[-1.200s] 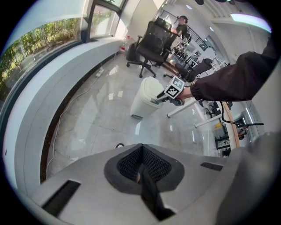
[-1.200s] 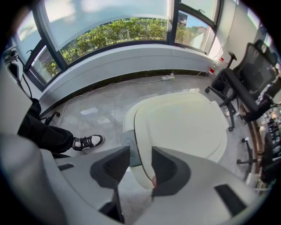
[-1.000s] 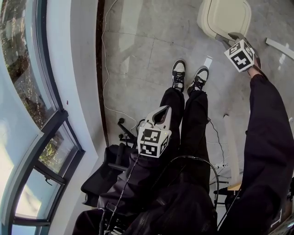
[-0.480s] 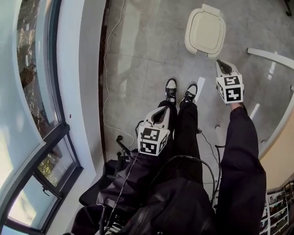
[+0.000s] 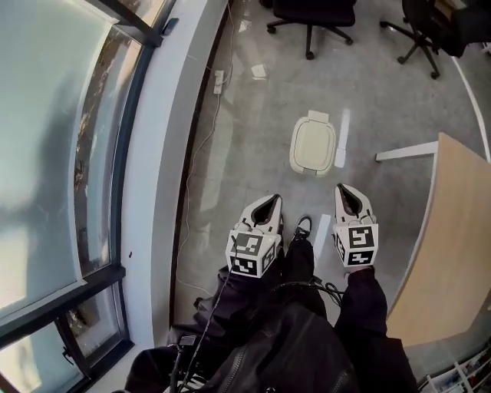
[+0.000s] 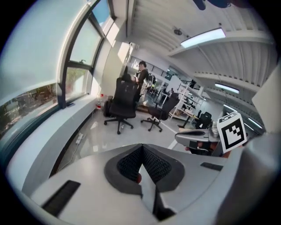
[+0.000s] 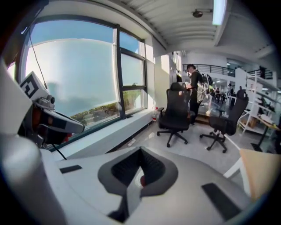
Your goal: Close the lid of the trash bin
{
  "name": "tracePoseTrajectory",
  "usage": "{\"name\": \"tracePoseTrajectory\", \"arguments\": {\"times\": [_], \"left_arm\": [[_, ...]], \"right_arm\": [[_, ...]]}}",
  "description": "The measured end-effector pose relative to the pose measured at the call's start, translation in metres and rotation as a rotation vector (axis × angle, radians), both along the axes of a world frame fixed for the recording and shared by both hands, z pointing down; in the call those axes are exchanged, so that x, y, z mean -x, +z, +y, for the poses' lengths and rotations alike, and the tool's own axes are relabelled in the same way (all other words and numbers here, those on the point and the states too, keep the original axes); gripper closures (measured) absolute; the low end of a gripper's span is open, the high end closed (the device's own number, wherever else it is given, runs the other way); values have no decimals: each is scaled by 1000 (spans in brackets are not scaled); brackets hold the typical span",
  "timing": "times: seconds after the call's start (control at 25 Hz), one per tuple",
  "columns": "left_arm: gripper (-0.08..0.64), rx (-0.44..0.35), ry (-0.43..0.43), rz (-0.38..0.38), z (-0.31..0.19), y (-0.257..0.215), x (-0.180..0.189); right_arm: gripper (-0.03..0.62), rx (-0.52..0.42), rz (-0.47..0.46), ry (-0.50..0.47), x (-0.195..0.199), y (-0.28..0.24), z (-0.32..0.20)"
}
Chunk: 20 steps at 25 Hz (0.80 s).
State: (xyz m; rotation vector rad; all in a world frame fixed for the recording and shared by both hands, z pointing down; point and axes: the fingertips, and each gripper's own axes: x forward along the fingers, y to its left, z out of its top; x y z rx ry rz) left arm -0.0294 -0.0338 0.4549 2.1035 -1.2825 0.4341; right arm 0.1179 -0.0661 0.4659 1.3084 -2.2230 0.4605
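**Standing back from a bin that looks already shut**

Seen from the head view, the trash bin stands on the floor, between the curved window sill and the edge of the wooden desk, with two office chairs further behind it. Its cream lid lies flat on top and I can see no gap or opening, so I judge that the closing is done (the hinge side is too small to check).

The left gripper and the right gripper are held side by side in front of the body, both pointing forward and down toward the bin but well apart from it. Each gripper view shows the two jaws pressed together with nothing between them. This fits the job: a lid is pushed down, not grasped, so clenched empty claws are enough, and their high position keeps them away from the lid.

A white cable runs along the foot of the sill, clear of the bin.
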Motion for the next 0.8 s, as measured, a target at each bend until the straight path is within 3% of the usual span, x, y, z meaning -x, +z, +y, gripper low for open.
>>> {"name": "tracePoseTrajectory", "arguments": {"times": [0.36, 0.8], "left_arm": [[558, -211, 28, 52, -11, -141, -29], [558, -435, 58, 72, -5, -253, -60]], "right_arm": [[586, -188, -74, 83, -12, -158, 17], [586, -385, -155, 168, -30, -270, 49]]}}
